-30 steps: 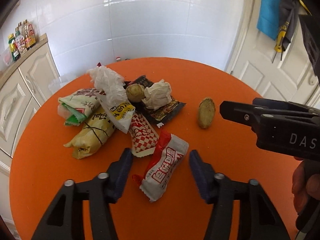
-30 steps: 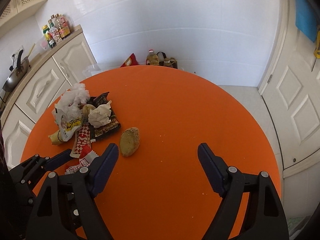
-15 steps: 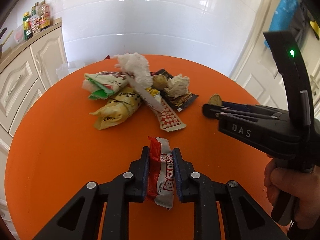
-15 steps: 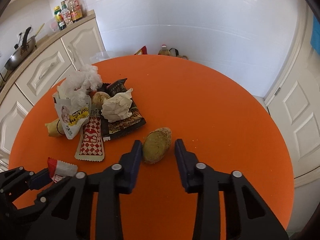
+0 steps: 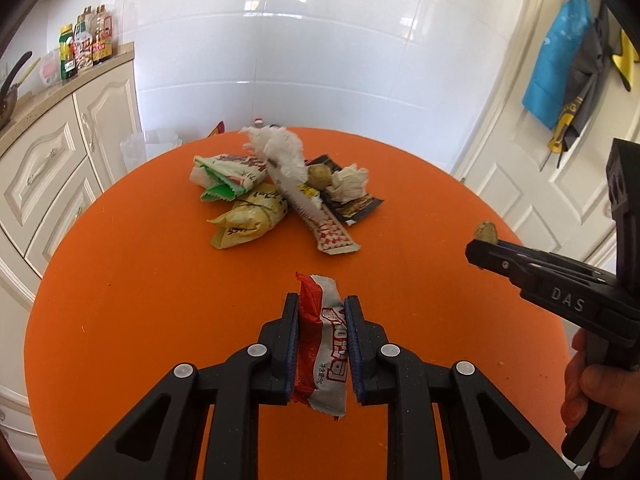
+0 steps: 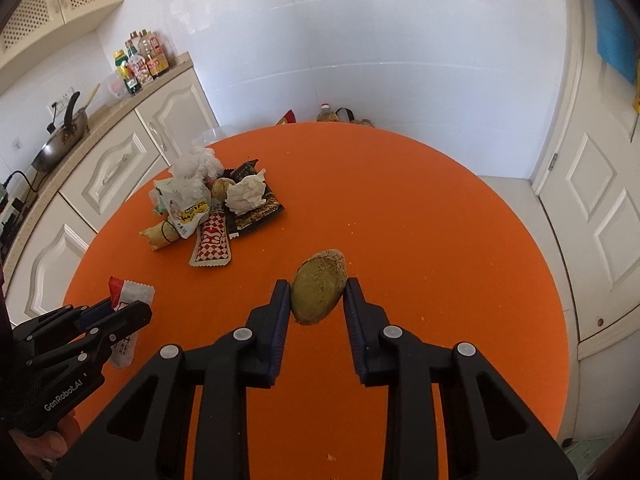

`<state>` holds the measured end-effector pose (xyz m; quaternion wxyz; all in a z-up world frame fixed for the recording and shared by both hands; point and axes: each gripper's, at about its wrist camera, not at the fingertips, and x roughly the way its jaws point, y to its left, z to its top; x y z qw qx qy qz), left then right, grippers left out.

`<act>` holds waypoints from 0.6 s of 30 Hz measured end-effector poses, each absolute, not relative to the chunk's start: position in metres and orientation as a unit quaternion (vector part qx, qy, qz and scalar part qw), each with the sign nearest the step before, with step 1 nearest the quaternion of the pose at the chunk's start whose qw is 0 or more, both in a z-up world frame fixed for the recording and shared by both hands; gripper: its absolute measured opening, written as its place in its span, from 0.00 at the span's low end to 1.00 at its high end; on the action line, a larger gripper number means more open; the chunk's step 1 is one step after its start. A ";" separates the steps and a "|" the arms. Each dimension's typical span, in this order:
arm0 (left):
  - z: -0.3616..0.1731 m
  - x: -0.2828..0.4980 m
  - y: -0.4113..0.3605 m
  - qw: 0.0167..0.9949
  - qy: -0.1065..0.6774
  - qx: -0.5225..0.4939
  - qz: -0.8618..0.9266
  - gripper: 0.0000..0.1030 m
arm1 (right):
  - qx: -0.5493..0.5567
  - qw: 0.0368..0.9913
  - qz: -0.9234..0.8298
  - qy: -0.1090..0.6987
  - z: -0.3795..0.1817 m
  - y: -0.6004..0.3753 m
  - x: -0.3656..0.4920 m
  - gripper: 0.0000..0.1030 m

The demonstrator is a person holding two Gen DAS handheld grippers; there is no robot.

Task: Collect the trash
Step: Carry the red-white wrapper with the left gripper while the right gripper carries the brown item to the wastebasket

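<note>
Left wrist view looks down along the left gripper at a round orange table. Its two black fingers are clamped on a red and white plastic snack wrapper, which stands on edge between the blue pads, its torn top poking out past the fingertips. Farther back on the table lies a pile of trash: a green and white packet, a yellow bag, a red and white checked wrapper, a dark foil wrapper, a wad of white tissue and a crumpled white paper ball. At the right edge a person's hand holds the right gripper side-on.

Right wrist view shows that gripper with its fingers pinched on a flat, oval, greenish-brown piece of food scrap, gripped at both sides. The scrap sits in front of the pile, well apart from it. Cream kitchen cabinets run along the left wall, with bottles on the counter.
</note>
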<state>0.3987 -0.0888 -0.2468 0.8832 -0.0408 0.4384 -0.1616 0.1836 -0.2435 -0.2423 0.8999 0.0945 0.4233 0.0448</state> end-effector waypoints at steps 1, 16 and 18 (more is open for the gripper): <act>-0.244 0.403 -0.094 0.885 0.434 -0.040 -0.165 0.17 | 0.095 0.901 0.042 0.420 -0.239 -0.245 0.178 0.26; -0.171 0.360 -0.172 0.901 0.363 -0.015 -0.239 0.17 | 0.127 0.929 0.001 0.346 -0.173 -0.303 0.074 0.26; -0.159 0.350 -0.184 0.901 0.353 -0.008 -0.252 0.17 | 0.129 0.934 -0.011 0.334 -0.163 -0.314 0.058 0.26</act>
